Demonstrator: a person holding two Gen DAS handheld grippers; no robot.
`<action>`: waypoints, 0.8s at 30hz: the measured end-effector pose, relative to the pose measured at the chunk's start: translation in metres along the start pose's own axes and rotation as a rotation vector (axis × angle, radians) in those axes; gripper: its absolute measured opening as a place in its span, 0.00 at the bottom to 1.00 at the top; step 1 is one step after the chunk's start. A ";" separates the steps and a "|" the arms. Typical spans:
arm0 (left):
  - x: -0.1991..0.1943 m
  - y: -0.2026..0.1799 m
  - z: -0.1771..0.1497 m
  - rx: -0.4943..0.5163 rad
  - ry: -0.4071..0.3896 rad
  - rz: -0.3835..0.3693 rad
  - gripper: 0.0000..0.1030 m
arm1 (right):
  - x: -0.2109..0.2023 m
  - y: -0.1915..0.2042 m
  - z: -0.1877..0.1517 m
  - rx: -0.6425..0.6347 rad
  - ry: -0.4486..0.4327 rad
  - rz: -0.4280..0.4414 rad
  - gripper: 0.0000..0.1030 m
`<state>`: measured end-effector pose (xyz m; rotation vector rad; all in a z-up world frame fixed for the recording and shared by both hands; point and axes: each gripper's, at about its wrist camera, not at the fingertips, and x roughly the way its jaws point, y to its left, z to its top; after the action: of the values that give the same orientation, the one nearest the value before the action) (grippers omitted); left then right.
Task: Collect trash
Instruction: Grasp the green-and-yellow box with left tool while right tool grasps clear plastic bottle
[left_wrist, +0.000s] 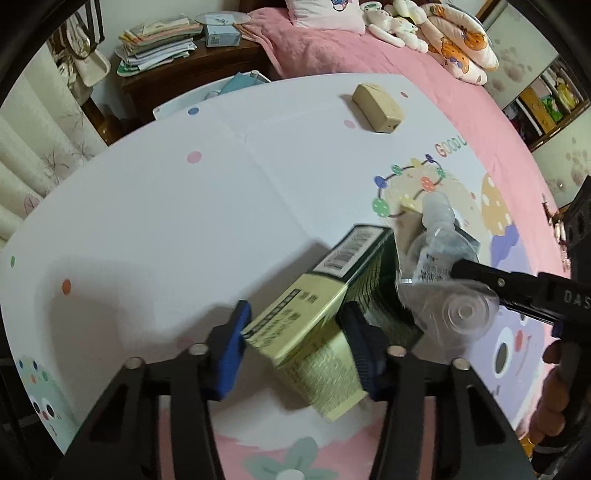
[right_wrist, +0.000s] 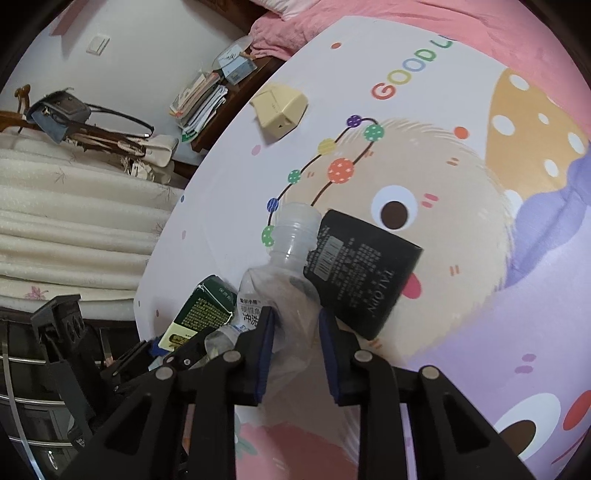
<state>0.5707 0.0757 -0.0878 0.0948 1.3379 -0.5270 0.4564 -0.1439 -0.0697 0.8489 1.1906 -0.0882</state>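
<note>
Right tongs (right_wrist: 295, 354) closed onto a clear plastic bottle (right_wrist: 291, 266), blue pads pressing its crumpled body, open neck pointing away. Black box (right_wrist: 364, 273) lies touching the bottle's right side; green carton (right_wrist: 201, 314) sits at its left, held in the left tongs (right_wrist: 177, 350). Beige box (right_wrist: 279, 110) farther off on the cartoon-print mat (right_wrist: 461, 221).

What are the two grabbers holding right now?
Left gripper: closed on the green carton.
Right gripper: closed on the clear bottle.
</note>
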 end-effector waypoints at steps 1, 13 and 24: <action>-0.002 -0.002 -0.003 0.003 0.002 -0.007 0.40 | -0.002 0.000 0.000 -0.004 -0.009 -0.003 0.24; -0.003 -0.023 -0.040 0.092 0.056 -0.088 0.30 | -0.011 0.003 -0.004 -0.071 -0.041 -0.024 0.23; 0.003 -0.012 -0.031 0.116 0.037 -0.104 0.45 | -0.011 0.005 -0.006 -0.108 -0.054 -0.027 0.23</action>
<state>0.5381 0.0751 -0.0957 0.1313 1.3534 -0.6945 0.4497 -0.1402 -0.0588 0.7317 1.1458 -0.0673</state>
